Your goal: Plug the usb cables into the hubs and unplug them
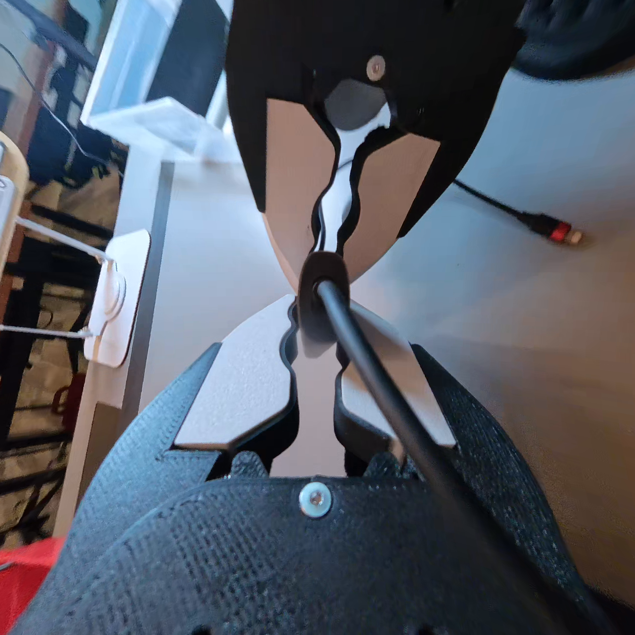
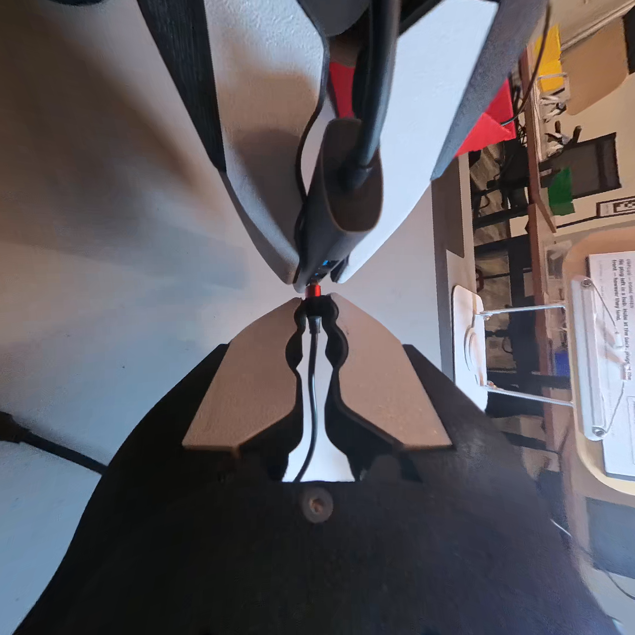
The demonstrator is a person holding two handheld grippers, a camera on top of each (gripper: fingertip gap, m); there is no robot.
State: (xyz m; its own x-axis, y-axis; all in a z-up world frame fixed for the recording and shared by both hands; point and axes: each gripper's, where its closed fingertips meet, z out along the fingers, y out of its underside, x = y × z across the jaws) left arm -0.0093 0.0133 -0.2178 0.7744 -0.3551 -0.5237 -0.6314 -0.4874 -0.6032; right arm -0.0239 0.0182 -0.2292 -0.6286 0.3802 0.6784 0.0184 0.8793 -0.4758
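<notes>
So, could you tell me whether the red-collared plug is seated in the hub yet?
Cannot tell: the red-collared plug meets the hub at its port end, but its tip is hidden.

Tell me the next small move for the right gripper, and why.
Probably a short straight push or pull along the plug's axis. The right gripper is shut on the red-collared USB plug, whose tip meets the hub held by the left gripper; seating depth isn't visible.

Printed sheet [image 2: 615,360] — black text, clipboard [image 2: 584,371]
</notes>
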